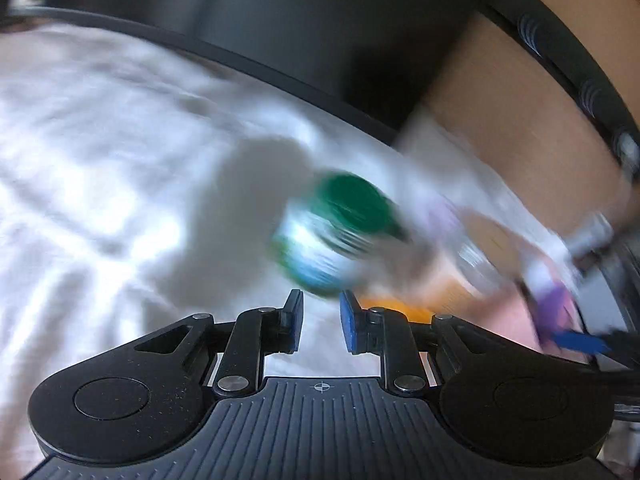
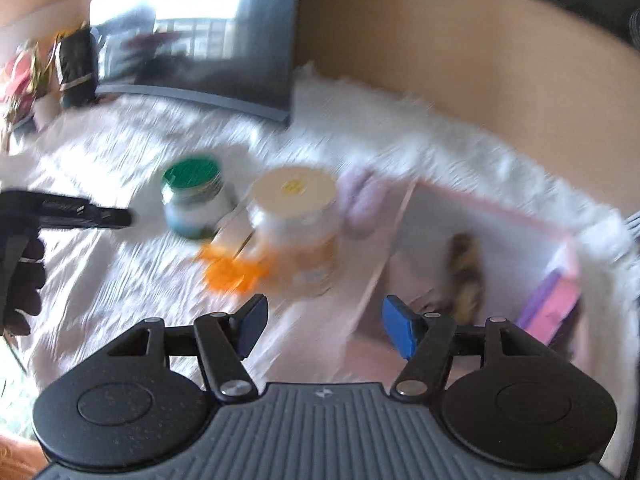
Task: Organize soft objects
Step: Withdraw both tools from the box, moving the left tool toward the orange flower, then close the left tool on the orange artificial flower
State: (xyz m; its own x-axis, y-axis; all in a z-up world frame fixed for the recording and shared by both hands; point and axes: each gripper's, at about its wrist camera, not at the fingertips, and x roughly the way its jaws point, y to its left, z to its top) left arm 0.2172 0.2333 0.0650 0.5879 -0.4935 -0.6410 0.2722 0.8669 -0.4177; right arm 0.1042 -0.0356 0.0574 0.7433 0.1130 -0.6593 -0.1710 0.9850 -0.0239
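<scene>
Left gripper [image 1: 320, 322] is slightly parted and empty, right gripper [image 2: 324, 326] wide and empty; either could topple the green-lidded jar [image 2: 194, 198] reaching for the orange soft piece [image 2: 232, 272]

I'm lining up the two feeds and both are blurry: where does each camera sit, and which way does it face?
Left wrist: on the left tool, looking down its open fingers at the green-lidded jar on the white cloth; no body visible.
Right wrist: on the right tool, facing the cream-lidded jar and pink box; a dark-gloved hand shows at left.
Shared: the green-lidded jar, the orange soft item, the cloth.
</scene>
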